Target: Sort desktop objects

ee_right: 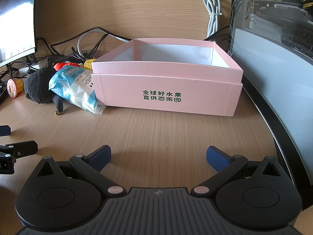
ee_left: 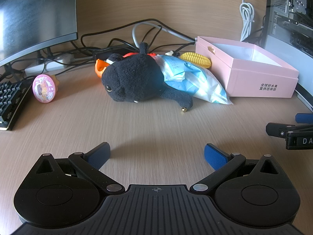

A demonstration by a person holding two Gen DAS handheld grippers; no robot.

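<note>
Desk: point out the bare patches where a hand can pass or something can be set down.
Bare wood runs between the open left gripper and the black plush, and between the open right gripper and the pink box. Crowded: plush, blue-white packet and toy corn bunch against the box; cables fill the back.

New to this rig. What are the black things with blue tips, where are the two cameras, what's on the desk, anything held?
They are two handheld grippers, one in each of a person's hands, each carrying a fisheye camera that looks along its fingers. The left gripper faces a black plush toy, a blue-white packet, a toy corn cob and a pink round toy. The right gripper faces an open pink box, which looks empty. Both are wide open above the wooden desk, holding nothing.
</note>
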